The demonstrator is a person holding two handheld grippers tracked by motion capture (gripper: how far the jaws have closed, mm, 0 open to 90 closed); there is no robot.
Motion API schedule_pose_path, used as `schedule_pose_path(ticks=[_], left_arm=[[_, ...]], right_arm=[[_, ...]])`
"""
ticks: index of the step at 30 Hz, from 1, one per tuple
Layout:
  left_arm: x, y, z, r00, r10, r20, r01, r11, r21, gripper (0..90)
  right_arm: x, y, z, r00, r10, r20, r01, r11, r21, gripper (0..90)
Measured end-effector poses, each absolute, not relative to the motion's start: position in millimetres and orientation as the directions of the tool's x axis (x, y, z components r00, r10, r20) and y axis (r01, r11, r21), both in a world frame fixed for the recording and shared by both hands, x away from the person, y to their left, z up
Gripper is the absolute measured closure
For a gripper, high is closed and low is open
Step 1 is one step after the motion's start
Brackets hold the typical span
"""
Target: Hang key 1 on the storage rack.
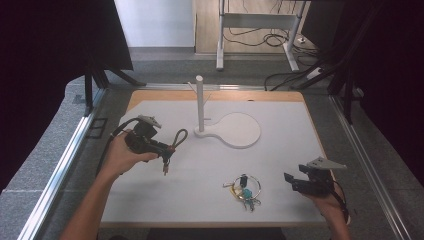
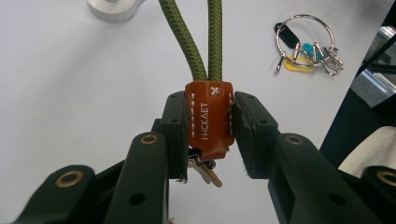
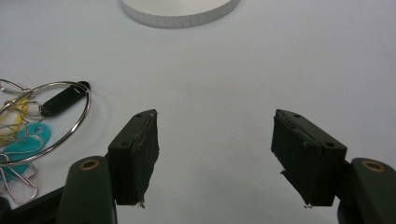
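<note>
The left gripper is clamped on the brown leather tab of a keychain, one pad pressing each stitched side. Beyond the jaws the green cord loop runs straight ahead, and below them a small metal clip and keys hang free, so the piece is lifted off the white board. It looks light; the cord is soft and will sag or swing, while the leather is firm and grippy, the sound place to hold. Ahead of this gripper stands the white peg stand, likely where the loop goes. The right gripper rests with jaws apart and empty; beside it to its left lies a key ring with coloured tags.
</note>
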State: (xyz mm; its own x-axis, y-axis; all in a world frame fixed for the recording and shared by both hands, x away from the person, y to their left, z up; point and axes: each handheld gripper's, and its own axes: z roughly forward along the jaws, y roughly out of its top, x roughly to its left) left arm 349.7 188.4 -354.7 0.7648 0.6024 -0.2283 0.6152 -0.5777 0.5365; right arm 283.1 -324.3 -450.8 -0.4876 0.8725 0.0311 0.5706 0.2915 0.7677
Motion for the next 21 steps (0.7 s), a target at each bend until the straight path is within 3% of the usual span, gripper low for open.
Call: schedule_pose_path(ticks=[21], left_arm=[[373.1, 190.5, -328.6, 0.776, 0.592, -0.216, 0.597, -0.58, 0.554, 67.2]], right_arm=[[285.0, -323.9, -453.9, -0.483, 0.875, 0.028, 0.586, 0.299, 0.753, 31.9]])
